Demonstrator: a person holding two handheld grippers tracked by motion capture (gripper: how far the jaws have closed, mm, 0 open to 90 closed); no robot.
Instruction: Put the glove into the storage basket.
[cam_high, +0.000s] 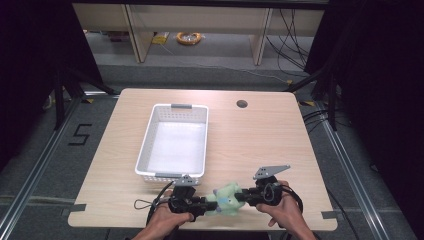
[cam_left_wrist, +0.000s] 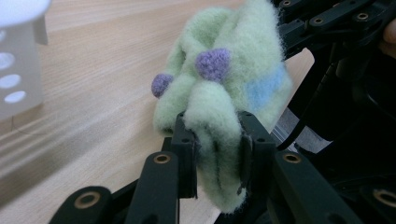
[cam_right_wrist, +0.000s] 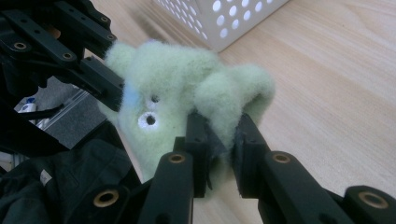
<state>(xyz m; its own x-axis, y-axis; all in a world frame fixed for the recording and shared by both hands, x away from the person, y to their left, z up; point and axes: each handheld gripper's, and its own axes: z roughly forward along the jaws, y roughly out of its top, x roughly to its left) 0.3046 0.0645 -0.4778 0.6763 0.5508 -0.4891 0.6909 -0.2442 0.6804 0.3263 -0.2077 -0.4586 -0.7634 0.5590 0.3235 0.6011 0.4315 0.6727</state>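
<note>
A pale green fuzzy cloth item (cam_high: 227, 198) with purple bumps, a blue patch and white eyelets hangs between both grippers near the table's front edge. My left gripper (cam_high: 209, 204) pinches a fold at its left side; in the left gripper view the jaws clamp the green fleece (cam_left_wrist: 217, 84) between the pads (cam_left_wrist: 187, 149). My right gripper (cam_high: 241, 196) grips the opposite side; its own view has the fleece (cam_right_wrist: 187, 88) squeezed between its pads (cam_right_wrist: 198, 140), with the left gripper's jaws at upper left.
A white perforated basket (cam_high: 150, 131) stands empty on the wooden table (cam_high: 260, 135), just behind the left gripper. A round cable hole (cam_high: 242, 104) is at the back right. Bare tabletop lies to the right of the basket. The table's front edge is close below the hands.
</note>
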